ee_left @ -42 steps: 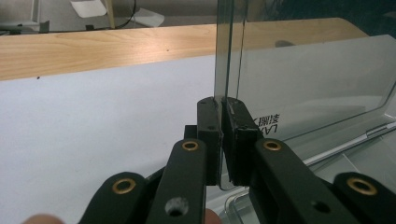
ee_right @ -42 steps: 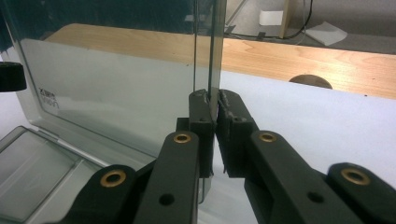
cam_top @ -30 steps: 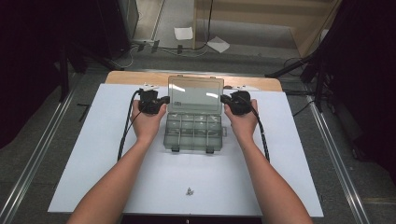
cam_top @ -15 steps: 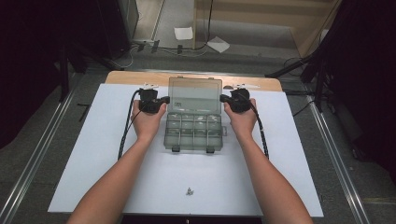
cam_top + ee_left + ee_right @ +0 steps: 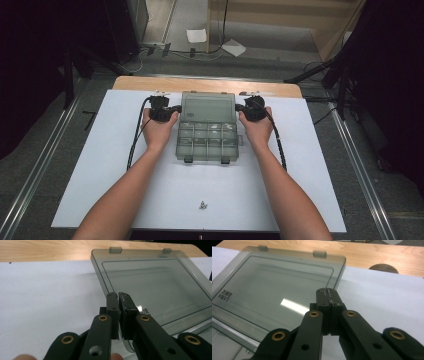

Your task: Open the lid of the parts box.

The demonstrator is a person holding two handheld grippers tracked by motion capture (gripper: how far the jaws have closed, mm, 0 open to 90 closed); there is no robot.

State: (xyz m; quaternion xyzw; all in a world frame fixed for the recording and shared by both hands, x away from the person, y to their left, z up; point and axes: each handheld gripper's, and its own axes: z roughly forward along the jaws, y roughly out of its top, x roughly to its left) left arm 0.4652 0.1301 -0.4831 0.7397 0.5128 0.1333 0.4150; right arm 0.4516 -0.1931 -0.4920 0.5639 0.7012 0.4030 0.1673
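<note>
A tiny metal screw (image 5: 202, 204) lay nearest on the white counter (image 5: 100, 190). Farther off sat the clear grey plastic box (image 5: 206, 140), its long lid (image 5: 208, 106) tipped up between both tools. The left tool (image 5: 118, 295) and the right tool (image 5: 328, 292) each pinched one lid end.

Smoky grey, see-through lid (image 5: 160, 287) over a clear compartment box (image 5: 206, 141). Black grippers (image 5: 118, 296) with brass rivets; white mat (image 5: 100, 165) on a pale wooden table (image 5: 150, 83).

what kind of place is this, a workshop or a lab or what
Probably a lab or recording studio, not a home: a white-topped table on a bare floor, dark curtains at the sides, loose cables behind, and a clear compartment box.
</note>
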